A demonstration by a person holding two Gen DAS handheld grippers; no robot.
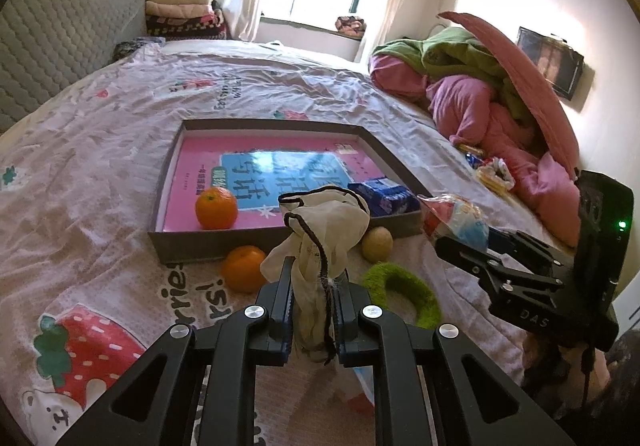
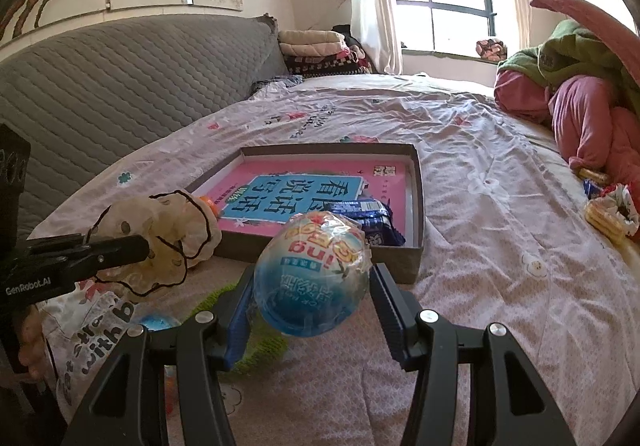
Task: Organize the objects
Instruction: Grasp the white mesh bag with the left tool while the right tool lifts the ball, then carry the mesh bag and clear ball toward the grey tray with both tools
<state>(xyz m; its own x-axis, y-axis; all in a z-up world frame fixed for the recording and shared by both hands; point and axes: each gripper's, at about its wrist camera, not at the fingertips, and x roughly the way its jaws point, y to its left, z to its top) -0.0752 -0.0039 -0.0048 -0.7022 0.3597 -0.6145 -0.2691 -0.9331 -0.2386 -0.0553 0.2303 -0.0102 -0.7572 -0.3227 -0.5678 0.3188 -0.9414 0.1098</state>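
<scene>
My left gripper (image 1: 311, 298) is shut on a cream ruffled cloth with black trim (image 1: 320, 230), held above the bed near the tray's front edge; it also shows in the right wrist view (image 2: 168, 242). My right gripper (image 2: 312, 286) is shut on a round blue and red wrapped snack ball (image 2: 314, 278), seen from the left wrist view (image 1: 456, 219) beside the tray's right corner. The grey tray (image 1: 200, 246) holds a pink book (image 1: 224, 169), an orange (image 1: 216, 207) and a blue packet (image 1: 384, 195).
On the bedsheet in front of the tray lie a second orange (image 1: 244, 268), a yellowish fruit (image 1: 377, 244) and a green fuzzy ring (image 1: 412, 292). Snack packets (image 2: 608, 211) lie by the pink and green bedding (image 1: 492, 93) at the right. A grey headboard (image 2: 120, 85) stands left.
</scene>
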